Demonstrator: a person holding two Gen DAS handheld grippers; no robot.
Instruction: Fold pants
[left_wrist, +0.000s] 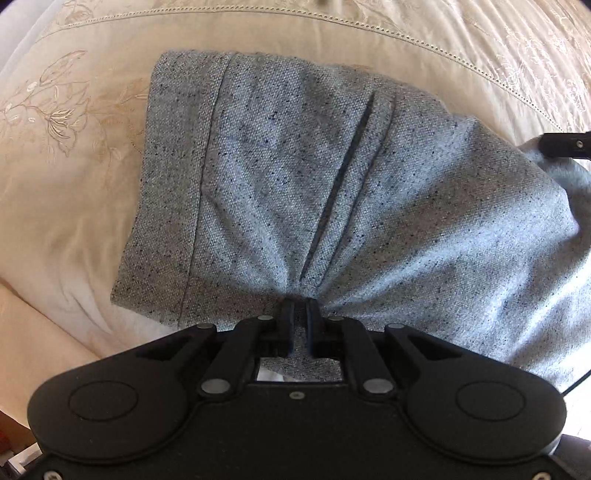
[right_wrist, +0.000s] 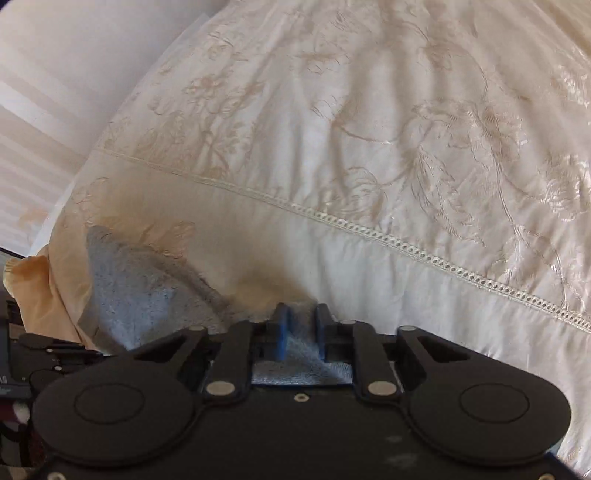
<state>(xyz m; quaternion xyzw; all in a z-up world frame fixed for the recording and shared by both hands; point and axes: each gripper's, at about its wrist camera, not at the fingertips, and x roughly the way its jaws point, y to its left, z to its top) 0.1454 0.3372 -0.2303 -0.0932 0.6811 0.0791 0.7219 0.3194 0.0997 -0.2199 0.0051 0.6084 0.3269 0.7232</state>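
A cream bedspread (left_wrist: 74, 177) with embroidered flowers and an openwork seam covers the bed and fills both views. On it lie the grey speckled pants (left_wrist: 295, 177), spreading from the centre of the left wrist view out toward 3 o'clock, with a wide hem band along the edge at 9 o'clock and a long crease running up the middle.

The left gripper (left_wrist: 299, 314), at 6 o'clock, has its jaws nearly closed and pinching a gathered bunch of the cloth, from which folds radiate. The right gripper (right_wrist: 301, 325) also has its jaws clenched on grey fabric, a fold showing between the blue pads (right_wrist: 281, 332).

The pants run out of frame at 4 o'clock in the left view; in the right wrist view only a blurred lump of them shows at 8 o'clock.
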